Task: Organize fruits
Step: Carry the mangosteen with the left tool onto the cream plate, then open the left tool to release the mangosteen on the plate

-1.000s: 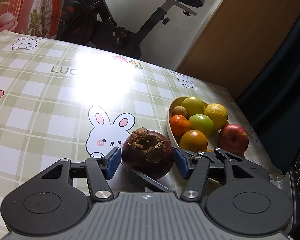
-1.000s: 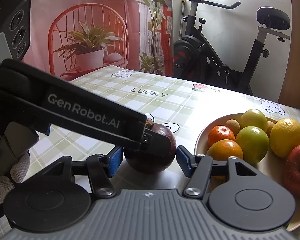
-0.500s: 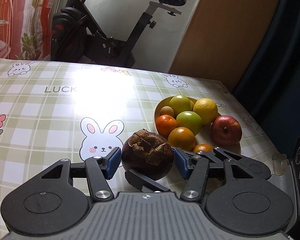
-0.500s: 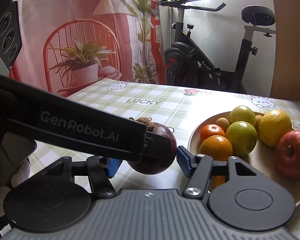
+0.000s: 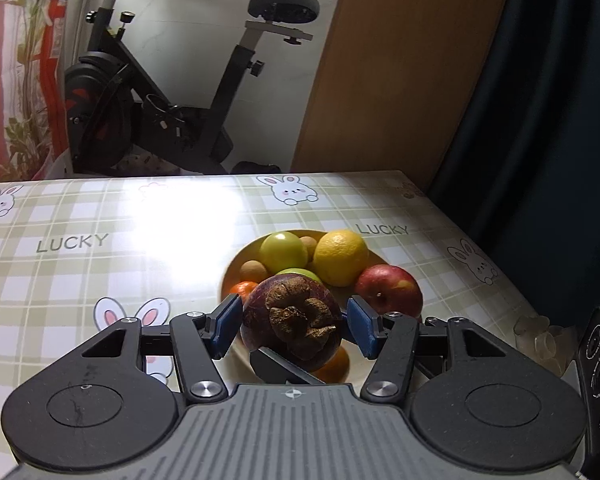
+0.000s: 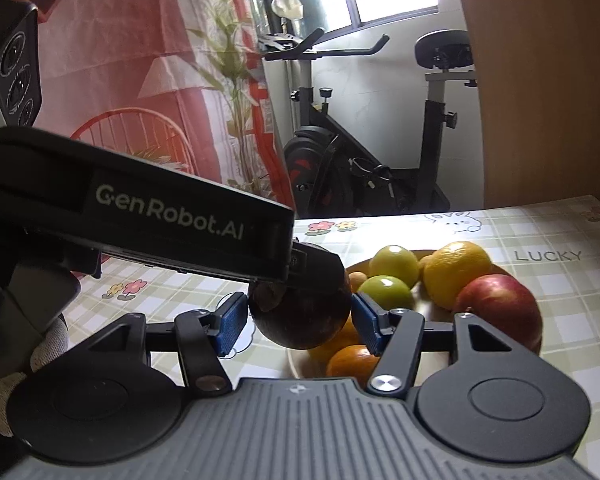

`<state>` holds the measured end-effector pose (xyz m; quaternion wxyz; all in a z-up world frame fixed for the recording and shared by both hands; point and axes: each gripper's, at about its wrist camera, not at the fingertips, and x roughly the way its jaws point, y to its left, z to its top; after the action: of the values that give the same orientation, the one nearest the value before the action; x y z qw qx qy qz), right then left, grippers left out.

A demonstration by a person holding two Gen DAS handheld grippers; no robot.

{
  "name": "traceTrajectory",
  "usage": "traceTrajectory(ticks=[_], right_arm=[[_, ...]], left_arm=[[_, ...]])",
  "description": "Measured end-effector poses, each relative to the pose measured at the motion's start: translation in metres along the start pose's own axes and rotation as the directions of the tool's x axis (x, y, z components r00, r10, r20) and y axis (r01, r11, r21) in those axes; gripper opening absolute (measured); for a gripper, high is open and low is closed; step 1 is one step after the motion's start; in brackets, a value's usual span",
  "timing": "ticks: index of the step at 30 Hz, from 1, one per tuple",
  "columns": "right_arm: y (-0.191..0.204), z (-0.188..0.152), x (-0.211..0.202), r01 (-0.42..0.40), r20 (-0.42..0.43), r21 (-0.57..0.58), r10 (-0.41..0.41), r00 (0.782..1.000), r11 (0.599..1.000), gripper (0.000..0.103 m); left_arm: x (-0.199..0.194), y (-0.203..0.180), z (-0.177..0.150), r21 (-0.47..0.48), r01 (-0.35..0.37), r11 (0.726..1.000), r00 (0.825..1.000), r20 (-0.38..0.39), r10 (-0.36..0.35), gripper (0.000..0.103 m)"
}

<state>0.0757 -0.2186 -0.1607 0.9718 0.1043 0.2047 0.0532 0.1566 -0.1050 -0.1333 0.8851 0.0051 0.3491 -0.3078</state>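
Item: dark purple round mangosteen, aloft between left tool and right tool. I cannot tell which clamps it. Beige fruit plate lies just beyond and below.

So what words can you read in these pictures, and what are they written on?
"LUCKY": printed on the tablecloth, left of the fruit plate, in the left camera.
"LUCKY": printed again on the tablecloth behind the plate; the same word shows in the right camera too.
"GenRobot.AI": on the black side of the left gripper, seen by the right camera.
Nothing else is readable; no labels show on the fruit.
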Motion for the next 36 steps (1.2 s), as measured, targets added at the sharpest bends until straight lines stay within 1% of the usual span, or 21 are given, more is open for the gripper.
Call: traceTrajectory(ticks=[5, 8, 11, 20, 29, 36], right_arm=[[-0.032, 0.005, -0.009, 0.05, 0.03, 0.064, -0.052, 0.998, 0.997, 0.06], [-0.046, 0.005, -0.007, 0.073, 0.019, 0.094, -0.075, 0.997, 0.993, 0.06], [-0.052, 0.002, -0.005, 0.078, 0.006, 0.116, -0.079, 0.997, 0.99, 0.06], [-0.055, -0.003, 0.0, 0.097, -0.037, 0.123, -0.093, 0.995, 0.988, 0.06], [-0.052, -0.005, 0.002, 0.12, -0.043, 0.105, -0.116, 0.992, 0.987, 0.06], [-0.049, -0.008, 0.003, 0.14, -0.052, 0.086, -0.136, 0.989, 0.986, 0.06]], left_arm=[[0.024, -0.025, 0.006, 0.046, 0.025, 0.999, 0.999, -0.037, -0.023, 0.06], [0.039, -0.033, 0.005, 0.052, 0.04, 0.998, 0.997, -0.07, -0.036, 0.061], [0.048, -0.035, 0.003, 0.052, 0.041, 0.998, 0.995, -0.096, -0.035, 0.06], [0.058, -0.03, 0.003, 0.039, 0.041, 0.998, 0.991, -0.132, -0.036, 0.061], [0.062, -0.029, 0.004, 0.025, 0.046, 0.999, 0.991, -0.128, -0.042, 0.061], [0.06, -0.025, 0.003, -0.003, 0.066, 0.998, 0.991, -0.12, -0.066, 0.06]])
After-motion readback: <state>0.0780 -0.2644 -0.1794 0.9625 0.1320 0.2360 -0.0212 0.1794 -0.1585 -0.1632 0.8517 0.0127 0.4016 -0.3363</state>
